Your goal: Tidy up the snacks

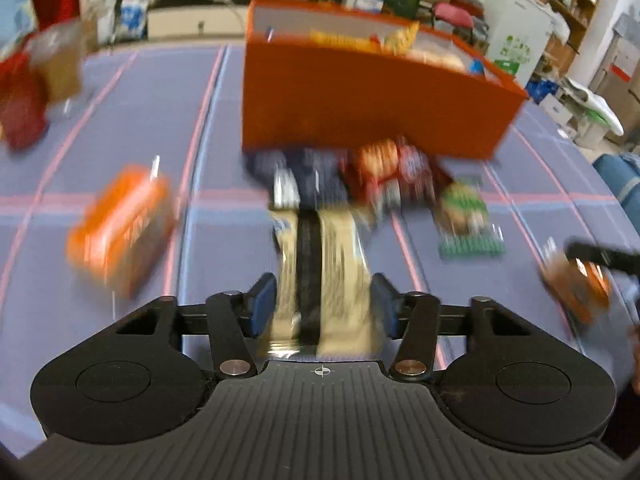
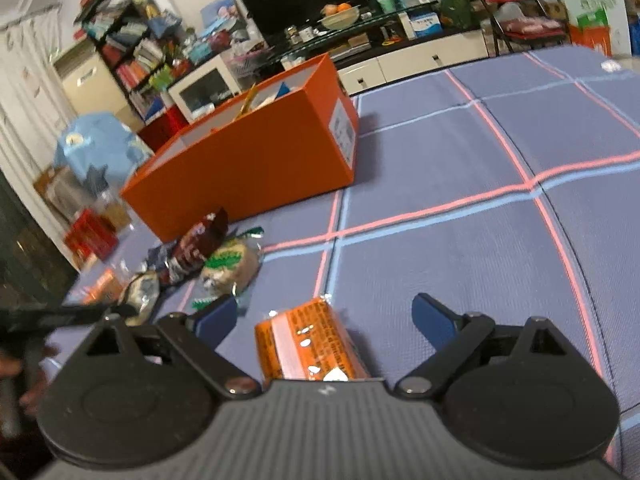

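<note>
The orange box (image 2: 256, 152) at the far side of the bench (image 2: 480, 240) already holds several snacks. The left tongs (image 1: 323, 308) appear clamped on a beige packet (image 1: 336, 264), though blur hides the contact. The right tongs (image 2: 324, 320) stand apart around an orange packet (image 2: 312, 344). Loose packets (image 2: 208, 256) near the box remain, so I judge the task roughly midway.

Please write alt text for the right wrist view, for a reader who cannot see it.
The open right gripper hangs over an orange snack packet lying between its blue fingers on a purple checked tablecloth. To the left, more snack packets lie before an open orange box, with cluttered shelves behind.
</note>
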`<state>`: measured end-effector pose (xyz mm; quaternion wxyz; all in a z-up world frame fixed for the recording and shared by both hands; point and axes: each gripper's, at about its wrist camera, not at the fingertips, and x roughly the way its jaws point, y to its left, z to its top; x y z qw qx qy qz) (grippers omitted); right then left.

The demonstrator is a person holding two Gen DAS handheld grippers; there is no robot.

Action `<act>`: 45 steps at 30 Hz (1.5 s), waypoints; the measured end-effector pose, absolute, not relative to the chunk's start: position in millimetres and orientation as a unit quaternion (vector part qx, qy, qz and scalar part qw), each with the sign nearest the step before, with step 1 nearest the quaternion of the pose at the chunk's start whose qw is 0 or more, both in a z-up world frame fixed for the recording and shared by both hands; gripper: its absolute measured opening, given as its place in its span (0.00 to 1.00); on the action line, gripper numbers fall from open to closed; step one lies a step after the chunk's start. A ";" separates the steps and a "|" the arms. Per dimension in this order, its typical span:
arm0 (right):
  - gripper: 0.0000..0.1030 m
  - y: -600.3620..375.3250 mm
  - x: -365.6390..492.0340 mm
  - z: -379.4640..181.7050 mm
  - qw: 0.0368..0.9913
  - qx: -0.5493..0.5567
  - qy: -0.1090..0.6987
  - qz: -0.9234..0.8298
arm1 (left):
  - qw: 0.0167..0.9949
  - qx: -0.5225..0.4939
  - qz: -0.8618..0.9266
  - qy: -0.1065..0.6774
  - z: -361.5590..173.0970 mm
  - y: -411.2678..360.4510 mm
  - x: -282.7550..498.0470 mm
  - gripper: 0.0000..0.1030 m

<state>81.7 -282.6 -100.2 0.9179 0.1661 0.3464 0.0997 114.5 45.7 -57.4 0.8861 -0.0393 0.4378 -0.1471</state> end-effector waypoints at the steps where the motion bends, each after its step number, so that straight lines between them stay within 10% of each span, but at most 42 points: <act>1: 0.91 -280.7 81.6 -100.3 0.919 0.160 0.347 0.098 | 0.891 -0.038 -0.148 0.427 -59.0 46.3 101.7 0.26; 3: 0.91 -280.8 80.0 -101.6 0.921 0.161 0.341 0.095 | 0.898 -0.027 -0.142 0.415 -60.5 44.2 86.5 0.55; 9: 0.91 -282.6 78.7 -102.7 0.924 0.139 0.340 0.109 | 0.902 -0.040 -0.125 0.411 -54.2 40.5 97.5 0.69; 17: 0.90 -252.0 48.4 -91.5 0.935 0.013 0.335 0.113 | 0.900 -0.096 -0.096 0.414 -63.4 37.5 137.4 0.67; 22: 0.90 -253.3 55.4 -102.0 0.927 -0.008 0.361 0.104 | 0.908 0.030 -0.103 0.405 -67.6 19.7 134.7 0.44; 35: 0.91 -245.7 55.2 -110.7 0.936 -0.037 0.338 0.089 | 0.907 0.045 -0.105 0.404 -74.5 17.6 123.1 0.75; 45: 0.84 -247.2 54.5 -98.4 0.937 -0.034 0.337 0.082 | 0.912 0.042 -0.103 0.396 -72.6 22.9 118.0 0.64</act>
